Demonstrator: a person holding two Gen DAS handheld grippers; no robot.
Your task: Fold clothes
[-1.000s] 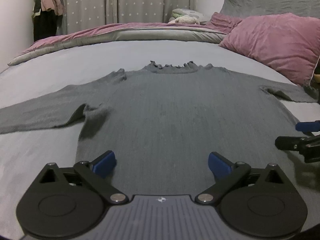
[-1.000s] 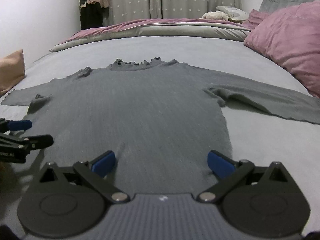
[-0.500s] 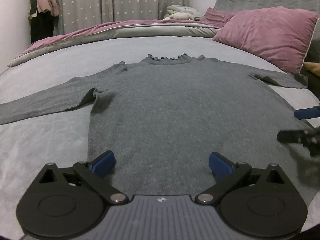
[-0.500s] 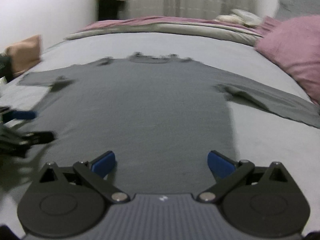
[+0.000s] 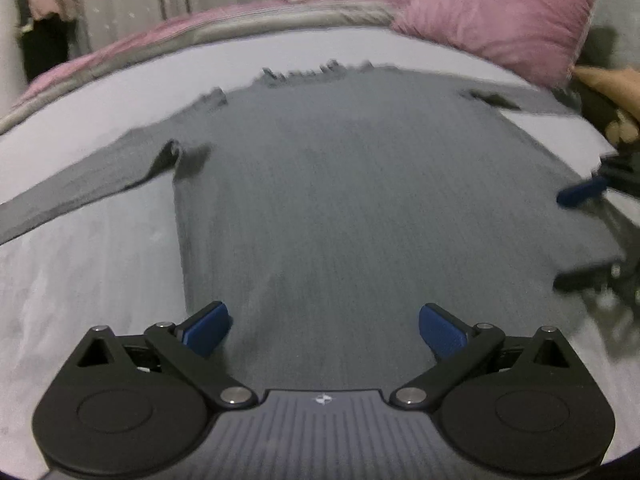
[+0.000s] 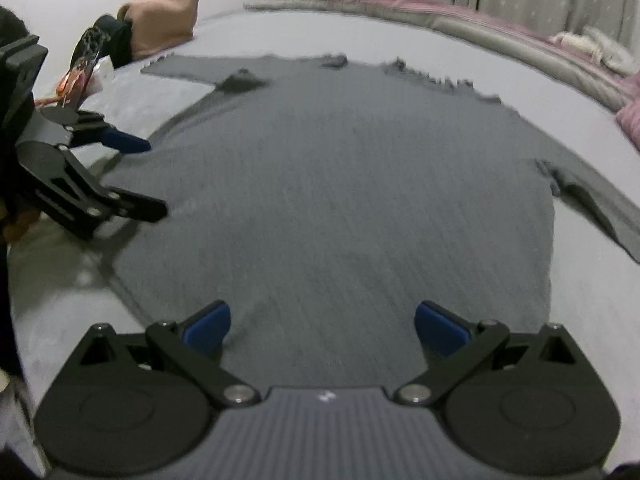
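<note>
My 2 claws, the left gripper [image 5: 323, 330] and the right gripper [image 6: 322, 326], are both gaping apart and holding nothing as I'm swinging them toward each other over the hem of the gray sweater [image 5: 360, 200], lying flat, sleeves spread, on the bed [image 5: 80, 280], seemingly lining up a grab.

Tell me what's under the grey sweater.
The grey sweater lies flat on the bed's light grey sheet. Anything else beneath it is covered and cannot be seen.
</note>
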